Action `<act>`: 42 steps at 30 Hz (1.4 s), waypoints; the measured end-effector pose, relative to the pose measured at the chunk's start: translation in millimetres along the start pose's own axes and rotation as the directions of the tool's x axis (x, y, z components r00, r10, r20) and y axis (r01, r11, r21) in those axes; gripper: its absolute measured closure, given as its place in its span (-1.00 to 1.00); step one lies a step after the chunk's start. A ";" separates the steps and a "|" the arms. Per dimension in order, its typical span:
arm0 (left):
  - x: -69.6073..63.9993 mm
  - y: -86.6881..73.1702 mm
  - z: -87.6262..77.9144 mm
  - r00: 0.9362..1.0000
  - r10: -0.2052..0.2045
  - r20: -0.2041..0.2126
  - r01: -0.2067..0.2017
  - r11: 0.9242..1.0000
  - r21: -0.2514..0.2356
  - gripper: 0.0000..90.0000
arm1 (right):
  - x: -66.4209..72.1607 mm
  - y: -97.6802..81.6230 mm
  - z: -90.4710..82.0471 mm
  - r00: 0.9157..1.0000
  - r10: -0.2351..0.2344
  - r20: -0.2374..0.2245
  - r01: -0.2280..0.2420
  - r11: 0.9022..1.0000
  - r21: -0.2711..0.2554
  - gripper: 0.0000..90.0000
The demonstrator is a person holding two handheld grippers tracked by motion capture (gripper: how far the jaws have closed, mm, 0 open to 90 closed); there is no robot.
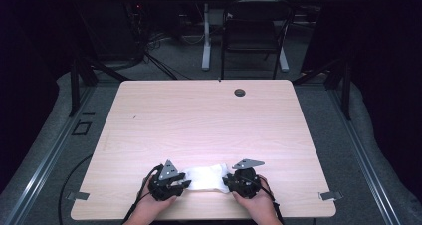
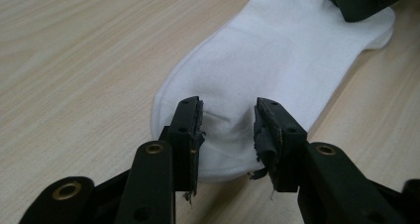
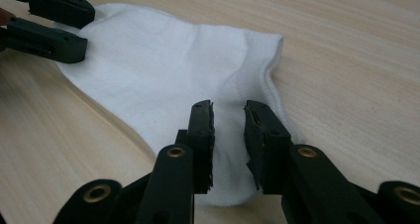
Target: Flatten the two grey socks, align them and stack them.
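Observation:
A white ankle sock (image 1: 206,176) lies flat on the wooden table (image 1: 199,120) near its front edge, between the person's two hands. My left gripper (image 1: 185,184) is at the sock's toe end. In the left gripper view its jaws (image 2: 228,135) stand apart, straddling a slight ridge of the sock (image 2: 277,60). My right gripper (image 1: 226,180) is at the cuff end. Its jaws (image 3: 229,135) stand a little apart, tips down on the sock (image 3: 163,65) beside the ribbed cuff. Whether any pad presses the fabric is hard to tell. Each gripper view also shows the other gripper at the sock's far end.
A round cable hole (image 1: 240,92) sits near the table's far edge. A dark chair (image 1: 254,31) and a white desk leg (image 1: 206,46) stand beyond the table. Bare wood stretches ahead of the sock, and the front edge runs just behind the hands.

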State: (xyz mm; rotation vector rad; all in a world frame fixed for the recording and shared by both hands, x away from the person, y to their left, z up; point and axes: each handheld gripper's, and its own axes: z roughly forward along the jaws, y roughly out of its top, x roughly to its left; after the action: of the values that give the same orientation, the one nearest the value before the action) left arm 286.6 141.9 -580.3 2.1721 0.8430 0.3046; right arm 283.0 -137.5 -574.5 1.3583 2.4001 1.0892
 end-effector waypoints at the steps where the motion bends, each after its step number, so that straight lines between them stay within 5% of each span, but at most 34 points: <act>1: 1.8 0.4 0.3 1.000 -0.001 -0.005 0.001 1.000 -0.001 0.39 | -0.4 1.1 1.3 1.000 -0.006 -0.001 0.006 1.000 -0.002 0.63; 16: 10.1 2.2 2.7 0.999 -0.034 -0.018 0.033 0.999 -0.017 0.38 | -3.4 7.7 8.2 1.000 -0.021 -0.010 0.020 1.000 -0.022 0.57; 25: 15.6 3.4 -9.8 0.998 -0.066 -0.012 0.065 0.996 -0.069 0.12 | -3.5 11.0 -9.8 1.000 -0.020 -0.021 0.018 0.993 -0.116 0.43; 33: 32.5 -0.3 -33.7 0.992 -0.118 -0.039 0.113 0.987 -0.110 0.04 | -12.1 6.9 -24.3 0.997 -0.069 0.036 0.074 0.986 -0.152 0.35; 42: 53.2 -7.9 -42.5 0.980 -0.180 -0.081 0.170 0.979 -0.117 0.04 | -34.3 0.8 -27.0 0.995 -0.014 0.096 0.028 0.989 -0.147 0.28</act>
State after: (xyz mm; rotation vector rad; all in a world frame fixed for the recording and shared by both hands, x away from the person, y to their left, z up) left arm 303.4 205.3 -560.2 1.9795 1.0374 0.3553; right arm 290.1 -178.5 -561.2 1.3030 2.2141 1.1448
